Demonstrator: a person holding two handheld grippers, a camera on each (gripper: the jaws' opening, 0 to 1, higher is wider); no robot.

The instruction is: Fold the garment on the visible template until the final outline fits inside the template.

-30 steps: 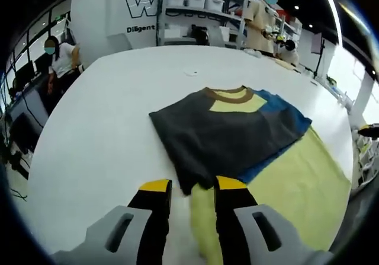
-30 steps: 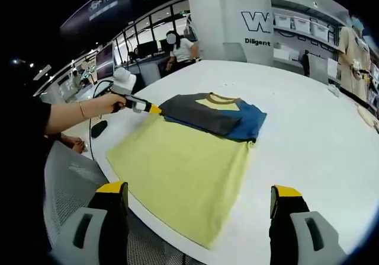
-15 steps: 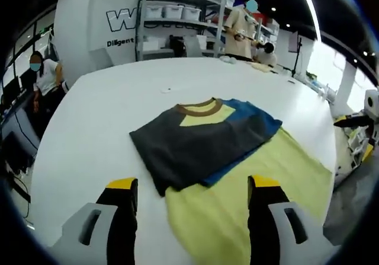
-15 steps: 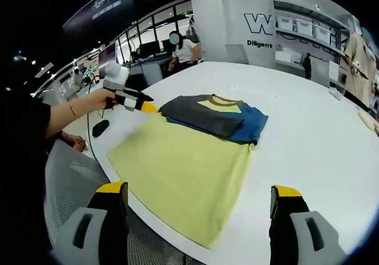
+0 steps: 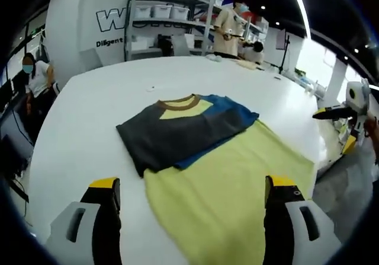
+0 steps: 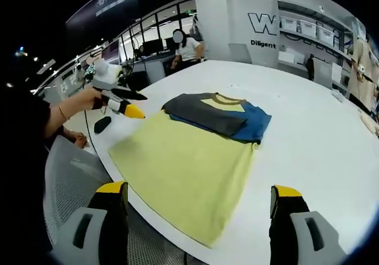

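A T-shirt lies on the white table (image 5: 89,117). Its dark grey and blue top part (image 5: 177,131), with a brown collar, is folded over the flat yellow lower part (image 5: 237,194). My left gripper (image 5: 192,185) hangs open above the near table edge, nothing between its jaws. The right gripper view has the same folded top part (image 6: 216,114) and yellow part (image 6: 183,170), and my right gripper (image 6: 198,189) is open off the table's near edge. A hand holds the left gripper (image 6: 121,102) clear of the shirt at the left. The right gripper (image 5: 340,111) is beyond the table's right edge.
A small white scrap (image 5: 151,89) lies on the table beyond the shirt. Shelves with bins (image 5: 166,16) and standing people (image 5: 228,25) are at the back, and a seated person (image 5: 35,78) at the left. A grey mesh chair (image 6: 71,176) stands by the near edge.
My left gripper has let go of the shirt's edge, opened wide and drawn back from the garment. The yellow part now lies flat. My right gripper has stayed open and still.
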